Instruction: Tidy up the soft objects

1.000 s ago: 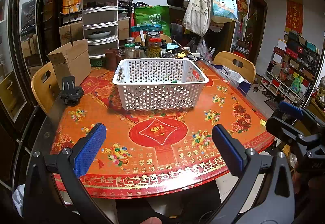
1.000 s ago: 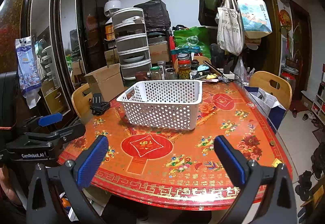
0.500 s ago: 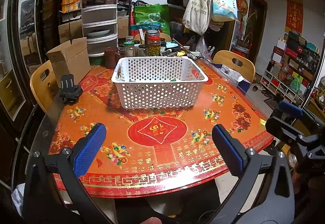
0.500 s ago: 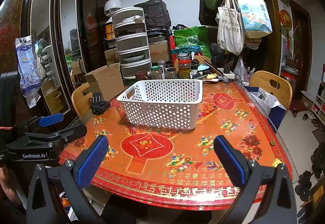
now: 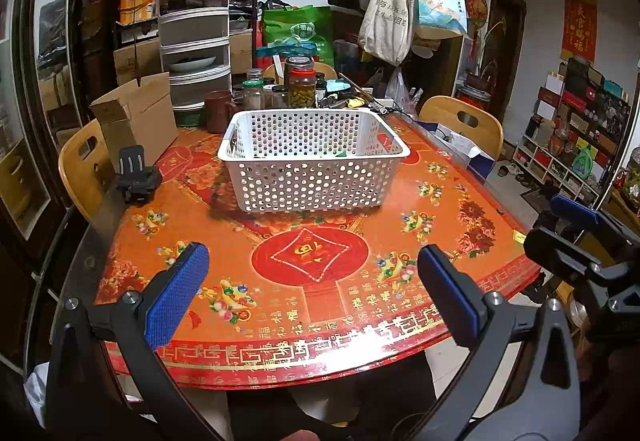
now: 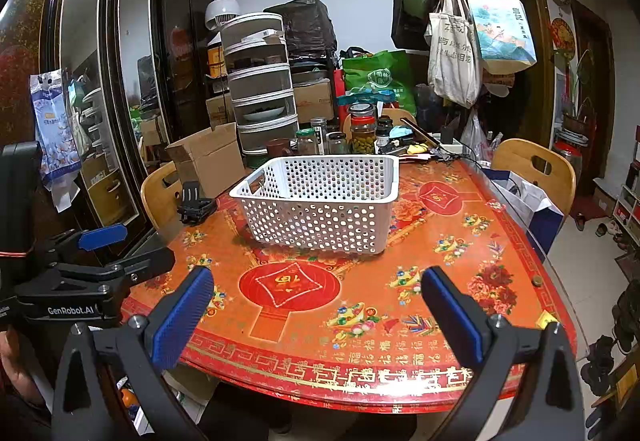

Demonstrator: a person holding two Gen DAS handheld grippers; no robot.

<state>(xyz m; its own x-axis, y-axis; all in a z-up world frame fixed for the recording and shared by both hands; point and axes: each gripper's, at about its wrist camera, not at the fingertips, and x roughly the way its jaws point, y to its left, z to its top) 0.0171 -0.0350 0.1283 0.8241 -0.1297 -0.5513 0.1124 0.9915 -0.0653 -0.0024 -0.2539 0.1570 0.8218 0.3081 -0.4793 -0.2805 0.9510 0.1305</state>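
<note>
A white perforated plastic basket [image 5: 314, 161] [image 6: 324, 201] stands on the red-and-gold patterned round table [image 5: 316, 257] [image 6: 288, 285], past its middle. The basket's walls hide most of its inside; only a small green bit shows at the far rim, and I cannot tell what it is. No soft object lies on the tabletop. My left gripper [image 5: 312, 253] hangs open over the near table edge with nothing between its blue pads [image 5: 178, 297]. My right gripper [image 6: 316, 277] is also open with nothing in it, to the right of the left one [image 6: 104, 253].
A black camera mount [image 5: 138, 179] and an open cardboard box [image 5: 136, 117] sit on the table's left side. Glass jars [image 5: 302, 87] and clutter crowd the far edge behind the basket. Wooden chairs [image 5: 464, 121] stand around the table, and a coat stand holds bags [image 6: 456, 53].
The left wrist view has drifted very slightly. Both grippers stay open and nothing on the table has moved.
</note>
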